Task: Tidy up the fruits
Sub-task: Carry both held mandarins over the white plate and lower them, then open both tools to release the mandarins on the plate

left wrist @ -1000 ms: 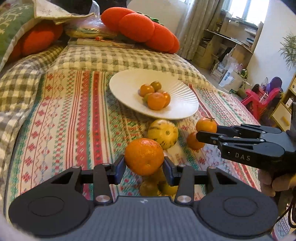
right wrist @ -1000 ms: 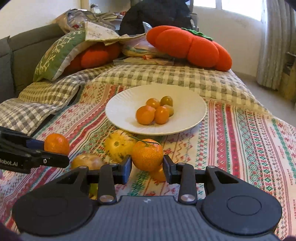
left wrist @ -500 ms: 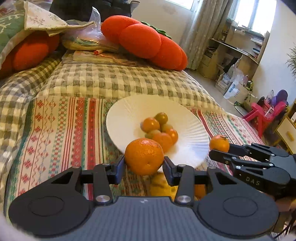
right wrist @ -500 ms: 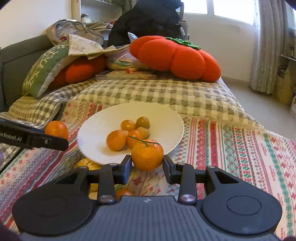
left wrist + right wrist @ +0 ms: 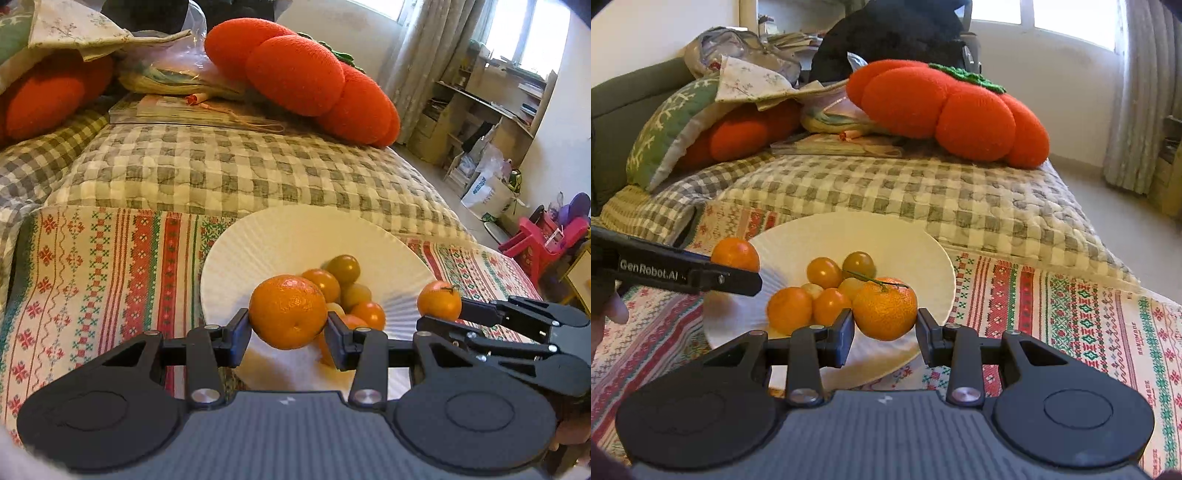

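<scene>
A bed fills both views, spread with a grey-and-cream checked quilt and, nearer the cameras, a cloth striped in red, green and cream cross-stitch patterns. On that cloth sits a round white ribbed plate holding 6 or so small orange and greenish fruits.

The left tongs pinch a round orange mandarin above the plate's near edge. The right tongs pinch a second orange mandarin with a thin green stem, also over the plate.

At the head of the bed lie a large orange pumpkin-shaped plush cushion, a green embroidered pillow and a flat book. Beyond the bed, pale curtains hang by a bright window, wooden shelves stand cluttered, and a red plastic toy chair sits on the floor.
</scene>
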A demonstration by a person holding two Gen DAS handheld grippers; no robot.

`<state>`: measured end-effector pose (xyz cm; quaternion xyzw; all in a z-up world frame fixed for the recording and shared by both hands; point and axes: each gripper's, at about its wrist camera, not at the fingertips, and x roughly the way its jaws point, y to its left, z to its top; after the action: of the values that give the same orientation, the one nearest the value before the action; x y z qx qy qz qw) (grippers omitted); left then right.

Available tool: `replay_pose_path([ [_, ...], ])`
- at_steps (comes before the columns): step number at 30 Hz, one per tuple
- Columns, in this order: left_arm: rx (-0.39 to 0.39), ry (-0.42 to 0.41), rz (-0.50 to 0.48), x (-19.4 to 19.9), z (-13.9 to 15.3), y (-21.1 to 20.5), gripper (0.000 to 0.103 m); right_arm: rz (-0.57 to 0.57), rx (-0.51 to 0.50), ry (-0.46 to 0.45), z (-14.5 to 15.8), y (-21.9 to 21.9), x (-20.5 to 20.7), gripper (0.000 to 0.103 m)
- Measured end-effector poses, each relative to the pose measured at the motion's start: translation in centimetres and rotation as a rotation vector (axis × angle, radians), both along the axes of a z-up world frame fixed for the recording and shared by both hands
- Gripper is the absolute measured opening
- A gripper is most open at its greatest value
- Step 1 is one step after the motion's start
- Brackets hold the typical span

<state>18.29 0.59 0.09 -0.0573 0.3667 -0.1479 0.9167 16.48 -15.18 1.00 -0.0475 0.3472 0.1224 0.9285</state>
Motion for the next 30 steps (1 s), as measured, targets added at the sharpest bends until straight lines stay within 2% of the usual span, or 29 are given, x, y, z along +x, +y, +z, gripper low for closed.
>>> replay_pose_path([
  [13, 0.004, 0.049, -0.018, 2.4, -0.6, -0.8, 0.027, 0.056, -0.086, -0.006, -0.7, 0.9, 1.4, 0.033],
  [19, 0.012, 0.053, -0.015, 2.9, -0.8, -1.3, 0.028, 0.097, -0.119, 0.012, -0.9, 1.5, 1.9, 0.034],
  [26, 0.02, 0.05, -0.012, 3.1, -0.9, -1.7, 0.028, 0.092, -0.13, 0.022, -1.0, 1.9, 2.3, 0.034],
  [28, 0.023, 0.049, -0.011, 3.1, -0.9, -1.7, 0.028, 0.082, -0.145, 0.015, -1.0, 2.0, 2.3, 0.038],
  [30, 0.028, 0.041, -0.007, 2.9, -0.8, -1.7, 0.036, 0.072, -0.147, 0.013, -1.0, 2.0, 2.3, 0.042],
])
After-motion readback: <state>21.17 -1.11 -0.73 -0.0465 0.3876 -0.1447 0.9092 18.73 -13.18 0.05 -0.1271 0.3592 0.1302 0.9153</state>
